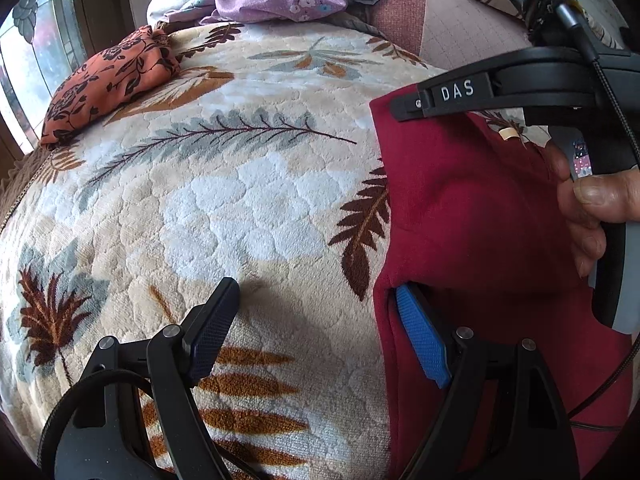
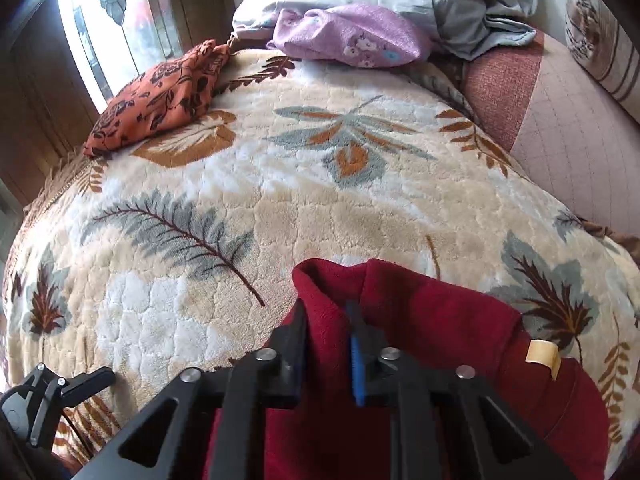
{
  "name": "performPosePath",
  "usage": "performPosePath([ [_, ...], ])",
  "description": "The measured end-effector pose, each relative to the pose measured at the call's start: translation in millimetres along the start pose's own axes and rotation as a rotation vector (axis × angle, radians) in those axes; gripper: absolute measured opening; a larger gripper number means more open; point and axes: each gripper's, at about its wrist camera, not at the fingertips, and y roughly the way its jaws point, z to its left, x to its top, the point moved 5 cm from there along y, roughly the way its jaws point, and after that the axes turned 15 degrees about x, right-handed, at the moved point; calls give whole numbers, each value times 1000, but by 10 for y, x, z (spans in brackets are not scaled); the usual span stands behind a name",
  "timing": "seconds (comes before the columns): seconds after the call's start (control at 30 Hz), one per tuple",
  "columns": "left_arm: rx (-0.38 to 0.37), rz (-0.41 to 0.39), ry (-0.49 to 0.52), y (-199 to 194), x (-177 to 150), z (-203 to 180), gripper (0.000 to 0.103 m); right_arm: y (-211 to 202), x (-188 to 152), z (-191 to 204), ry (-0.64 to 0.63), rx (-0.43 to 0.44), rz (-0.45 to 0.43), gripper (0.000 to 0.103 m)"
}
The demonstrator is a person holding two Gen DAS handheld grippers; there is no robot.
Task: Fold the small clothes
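Observation:
A dark red fleece garment [image 1: 472,208] lies on the leaf-patterned blanket [image 1: 240,184], with a tan tag [image 2: 542,354] near its edge. In the right wrist view my right gripper [image 2: 326,340] is shut on a raised fold of the red garment [image 2: 420,312], and cloth bulges up between its black and blue pads. A hand holds the right gripper's body [image 1: 460,92] above the garment. My left gripper [image 1: 316,320] stands wide open. Its blue pad [image 1: 420,336] rests against the garment's left edge and its black pad [image 1: 216,328] hovers over bare blanket.
A folded orange floral cloth [image 2: 160,100] lies at the blanket's far left corner. A purple flowered cloth [image 2: 348,32] and rumpled grey fabric [image 2: 480,12] sit against a pale pillow at the back. A pink quilted sheet [image 2: 568,136] borders the right; a window [image 2: 112,28] is at left.

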Motion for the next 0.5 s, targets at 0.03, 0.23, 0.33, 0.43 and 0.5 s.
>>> performPosePath([
  [0.03, 0, 0, -6, 0, 0, -3, 81, -32, 30, -13, 2, 16, -23, 11],
  [0.23, 9, 4, -11, 16, 7, 3, 81, 230, 164, -168, 103, 49, -82, 9],
  [0.33, 9, 7, -12, 16, 13, 0, 81, 364, 178, -128, 74, 17, -105, 9],
  [0.43, 10, 6, -10, 9, 14, -7, 81, 233, 178, -138, 104, 40, -115, 9],
  [0.5, 12, 1, -8, -14, 14, -11, 81, 41, 154, -144, 128, 62, -138, 13],
])
